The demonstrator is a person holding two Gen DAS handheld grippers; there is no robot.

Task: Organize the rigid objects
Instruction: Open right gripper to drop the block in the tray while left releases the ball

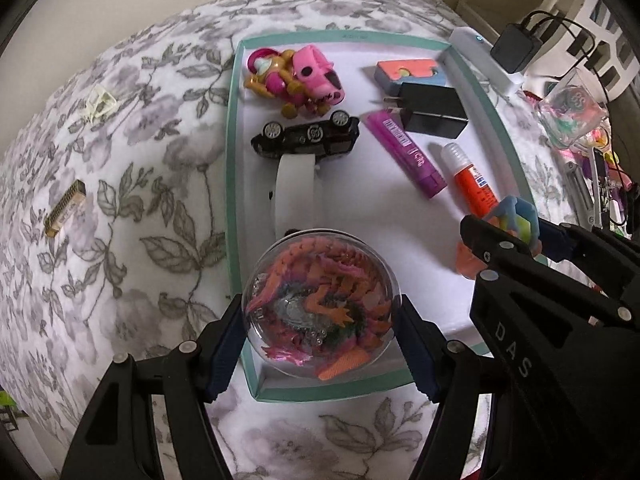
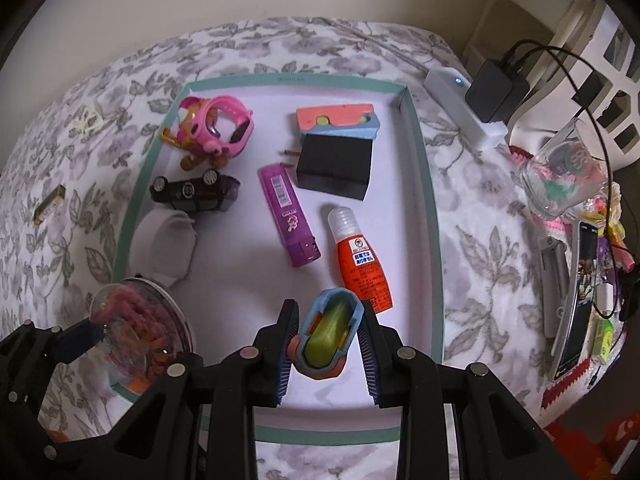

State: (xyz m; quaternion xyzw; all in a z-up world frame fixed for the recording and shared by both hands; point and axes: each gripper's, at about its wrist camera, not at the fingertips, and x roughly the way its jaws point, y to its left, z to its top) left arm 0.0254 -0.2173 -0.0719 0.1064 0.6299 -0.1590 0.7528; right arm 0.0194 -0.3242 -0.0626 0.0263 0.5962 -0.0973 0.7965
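Observation:
A teal-rimmed white tray (image 1: pixel 232 160) (image 2: pixel 434 240) lies on a flowered bed cover. My left gripper (image 1: pixel 320 344) (image 2: pixel 136 340) is shut on a clear ball (image 1: pixel 320 304) (image 2: pixel 140 328) with a coloured dragon inside, low over the tray's near left corner. My right gripper (image 2: pixel 328 354) (image 1: pixel 512 232) is shut on a small blue, orange and green toy (image 2: pixel 326 336) (image 1: pixel 516 220) just above the tray's near floor. The tray also holds a pink toy (image 2: pixel 216 128), an upturned black car (image 2: pixel 196 194), a purple tube (image 2: pixel 288 216) and an orange glue bottle (image 2: pixel 360 264).
A black plug (image 2: pixel 334 168), an orange-blue block (image 2: pixel 338 120) and a white band (image 2: pixel 166 240) also lie in the tray. On the cover to the left are a small brown piece (image 1: pixel 64 208) and a white clip (image 1: pixel 100 100). A power strip (image 2: pixel 464 108), a glass (image 2: pixel 560 176) and a phone (image 2: pixel 580 292) crowd the right.

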